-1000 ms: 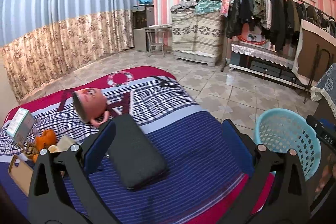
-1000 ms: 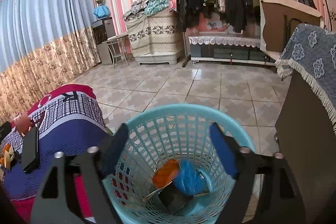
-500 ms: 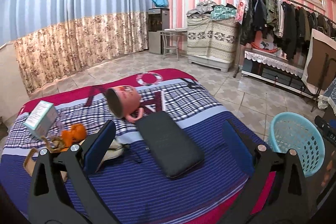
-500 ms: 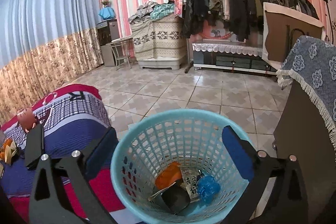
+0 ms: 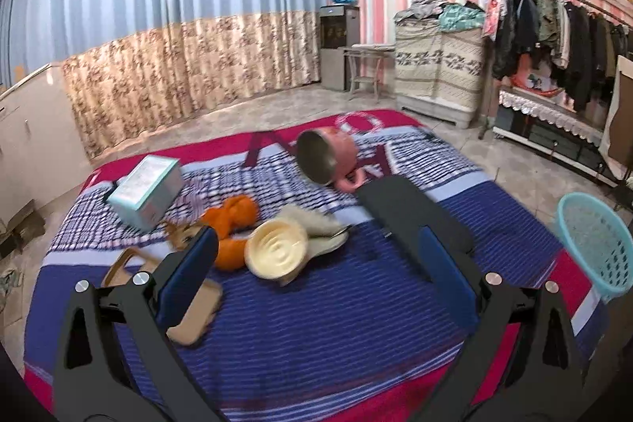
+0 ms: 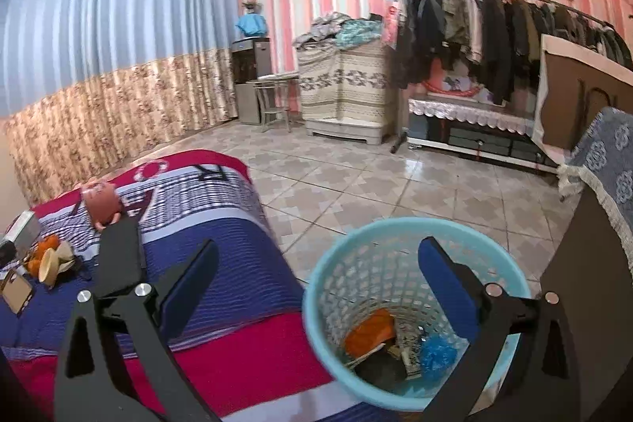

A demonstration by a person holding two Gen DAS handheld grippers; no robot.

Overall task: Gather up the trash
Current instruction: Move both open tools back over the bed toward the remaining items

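1. Pink-striped bedroom, striped bed up front; left gripper fingers spread wide, holding nothing.
2. Just past them: cream bowl tipped on its side, mouth facing the camera, orange peels beside it.
3. Risk, I reckon: grabbing the bowl rim could roll it.
4. Right gripper, fingers spread and empty, is over the blue basket.

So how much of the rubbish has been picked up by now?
Some is done: the blue basket already holds orange scraps, a blue wad and dark bits. Nothing is in hand: the right claw hangs open and empty over the basket, and the left claw is open above the bed. Left to collect: orange peel, a cream bowl and crumpled paper.
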